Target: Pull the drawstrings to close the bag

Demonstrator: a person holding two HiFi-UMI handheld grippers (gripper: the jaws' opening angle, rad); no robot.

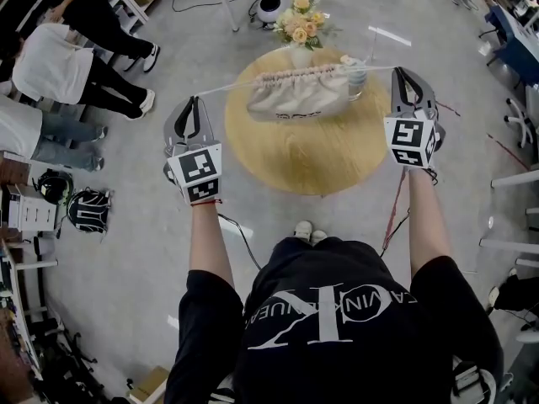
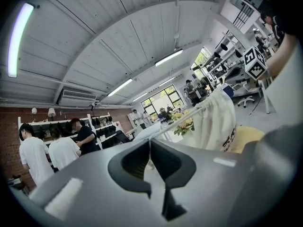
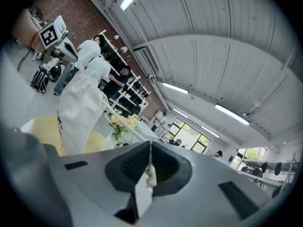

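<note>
A cream cloth drawstring bag (image 1: 296,98) hangs over the round wooden table (image 1: 312,162), its mouth gathered into tight pleats. The left drawstring (image 1: 227,87) runs taut to my left gripper (image 1: 195,101), which is shut on it. At the other side, the right drawstring (image 1: 375,68) runs taut into my right gripper (image 1: 402,71), also shut on it. In the left gripper view the jaws (image 2: 150,141) meet on the cord, with the bag (image 2: 215,119) beyond. In the right gripper view the cord's knotted end (image 3: 150,176) shows behind the closed jaws (image 3: 150,143), with the bag (image 3: 78,110) at left.
A vase of flowers (image 1: 301,19) stands at the table's far edge, and a clear glass (image 1: 357,78) sits beside the bag. Several people (image 1: 50,66) stand at the left, with backpacks (image 1: 88,210) on the floor. Cables (image 1: 240,234) trail near my feet.
</note>
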